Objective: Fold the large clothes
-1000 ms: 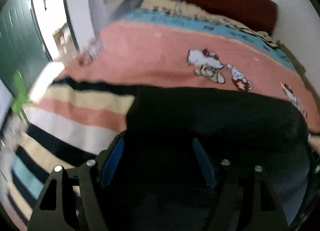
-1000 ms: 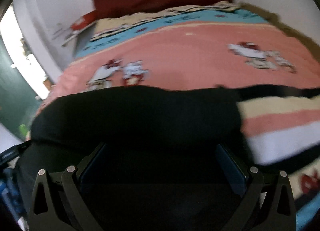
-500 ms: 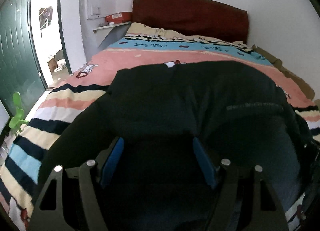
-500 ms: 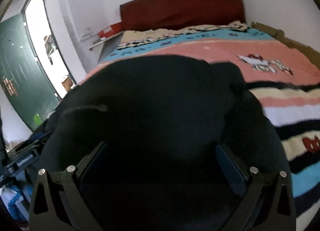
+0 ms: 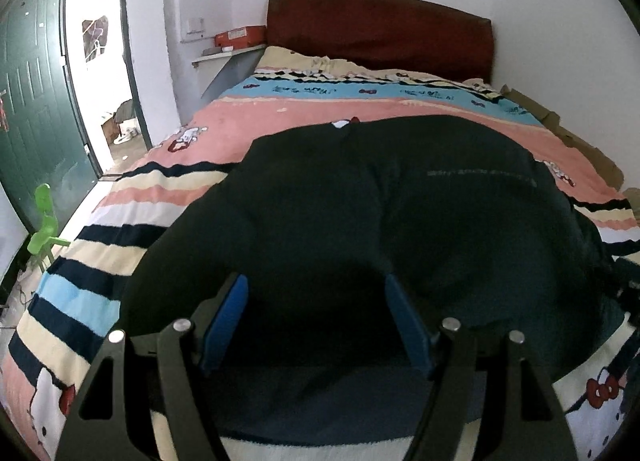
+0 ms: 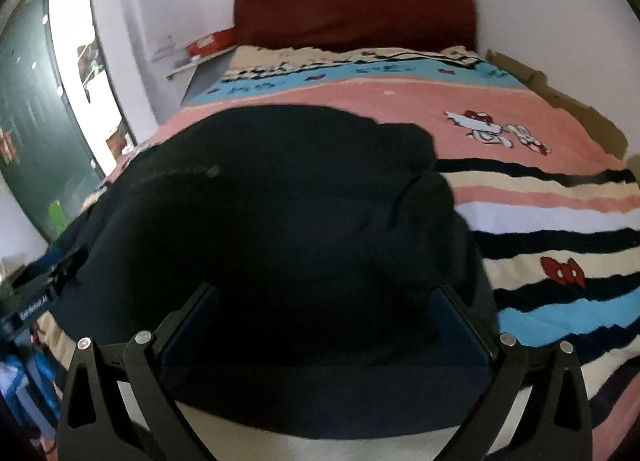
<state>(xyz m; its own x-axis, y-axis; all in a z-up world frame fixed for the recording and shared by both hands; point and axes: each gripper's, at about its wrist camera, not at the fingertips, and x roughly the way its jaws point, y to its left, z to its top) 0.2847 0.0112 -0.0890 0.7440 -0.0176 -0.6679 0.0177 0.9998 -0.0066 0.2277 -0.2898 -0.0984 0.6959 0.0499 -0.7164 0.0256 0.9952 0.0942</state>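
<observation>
Now, black garment point(image 5: 360, 221) on striped bedspread point(image 5: 100, 261) (cartoon-printed), both claws point(image 5: 316, 325) point(image 6: 326, 325) spread wide, released.

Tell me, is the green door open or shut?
Open. The green door is swung aside, and bright daylight shows through the doorway beside it.

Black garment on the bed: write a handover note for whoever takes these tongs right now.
Left tongs: open, nothing gripped, over the near edge of the black garment.
Right tongs: open too, over the same near edge.
Garment: lies in a bulky heap on the striped blanket, near the foot of the bed; the pictures do not show how many layers it has.
Done: garment is laid down and released.
Left: flatten it, then probably regrip the near edge for another fold.
</observation>
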